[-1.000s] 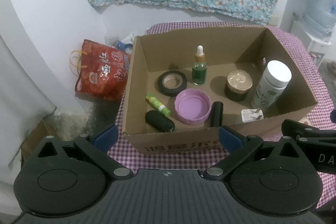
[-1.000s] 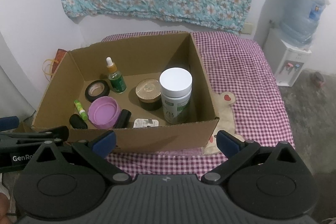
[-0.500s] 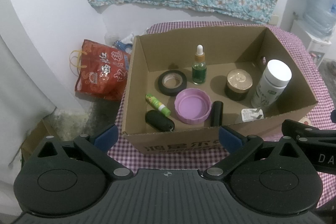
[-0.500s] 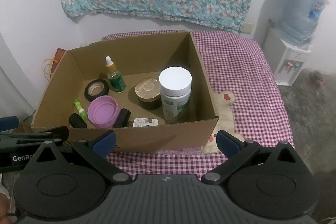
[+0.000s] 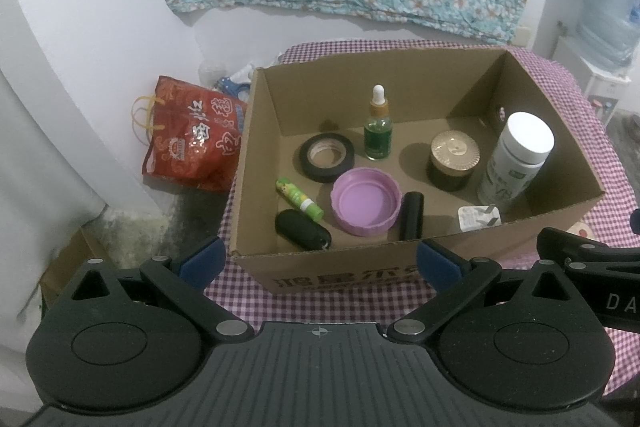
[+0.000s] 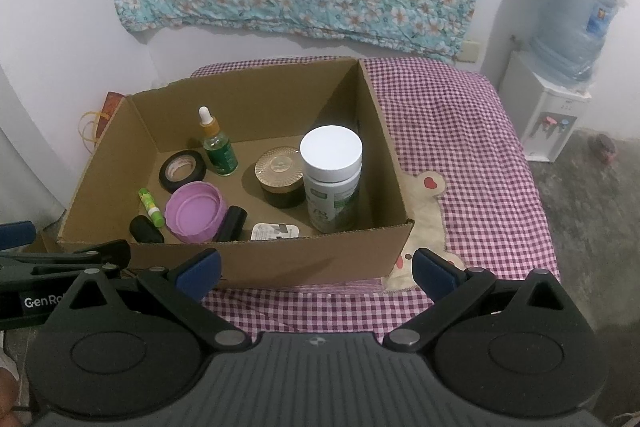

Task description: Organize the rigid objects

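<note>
Cardboard fills the space ahead of both my grippers: an open box [image 5: 400, 269] on a checked cloth [image 6: 460, 131], its near wall just past my fingertips. My left gripper [image 5: 318, 261] and right gripper [image 6: 316, 269] both stand wide open, holding nothing.

Inside, beyond my left jaws, lie a tape roll [image 5: 327, 157], a purple lid [image 5: 365, 201], a green tube [image 5: 299, 197], a black fob [image 5: 303, 229], a black cylinder [image 5: 412, 215] and a white plug [image 5: 479, 219]. Standing farther back are a dropper bottle [image 5: 378, 129], a gold-lidded jar [image 5: 452, 161] and a white-capped bottle [image 5: 516, 163].

Only my left view shows the red bag [image 5: 192, 141] on the floor, left of the box. Only my right view shows the cream patch [image 6: 424, 215] on the cloth right of the box, and the whole water dispenser [image 6: 560, 67]. From the right, the near wall partly hides the fob and plug.
</note>
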